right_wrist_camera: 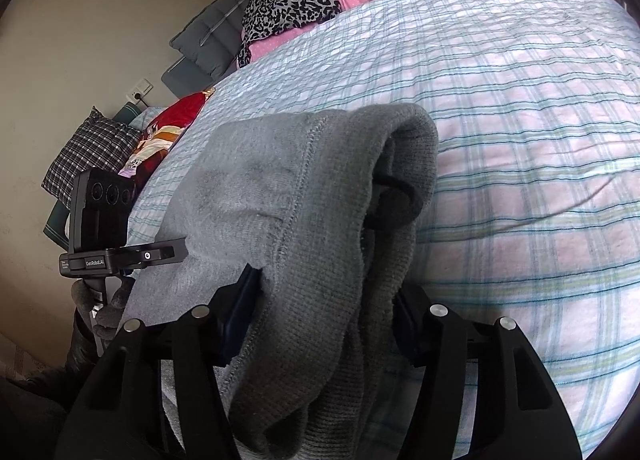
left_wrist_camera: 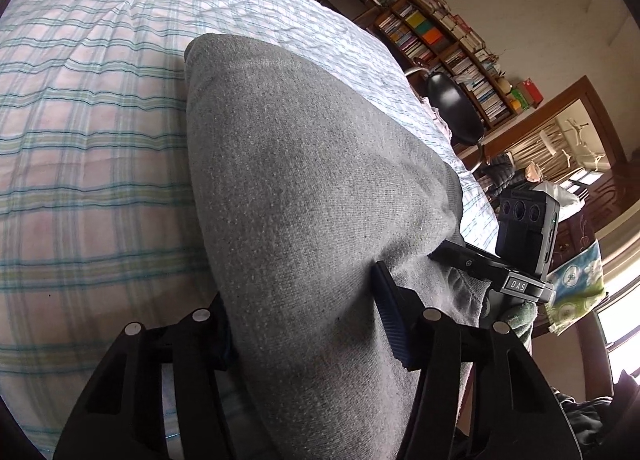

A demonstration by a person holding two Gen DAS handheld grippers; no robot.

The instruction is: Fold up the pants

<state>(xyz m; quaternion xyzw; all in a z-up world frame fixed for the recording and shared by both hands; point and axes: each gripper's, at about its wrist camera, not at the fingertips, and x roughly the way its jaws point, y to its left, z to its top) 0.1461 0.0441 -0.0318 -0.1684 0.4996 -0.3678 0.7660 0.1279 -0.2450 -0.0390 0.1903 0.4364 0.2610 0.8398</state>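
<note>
Grey knit pants (left_wrist_camera: 304, 180) lie folded on a bed covered by a plaid sheet (left_wrist_camera: 88, 132) of pale blue, green and pink, with their near end gathered up by both grippers. In the left wrist view the left gripper (left_wrist_camera: 308, 324) has its jaws partly closed on a thick fold of the fabric: the right pad presses into the cloth, while the left pad is mostly hidden behind it, so the pinch looks real but is not fully visible. To the right, beyond the cloth, the right gripper's body shows. In the right wrist view the right gripper (right_wrist_camera: 324, 324) pinches the bunched waistband end of the pants (right_wrist_camera: 288, 188), both pads sunk into the knit, the cloth hanging down between the fingers. At the far left of the bed sit a leopard-print cloth (right_wrist_camera: 288, 8) and a dark checked pillow (right_wrist_camera: 92, 152).
</note>
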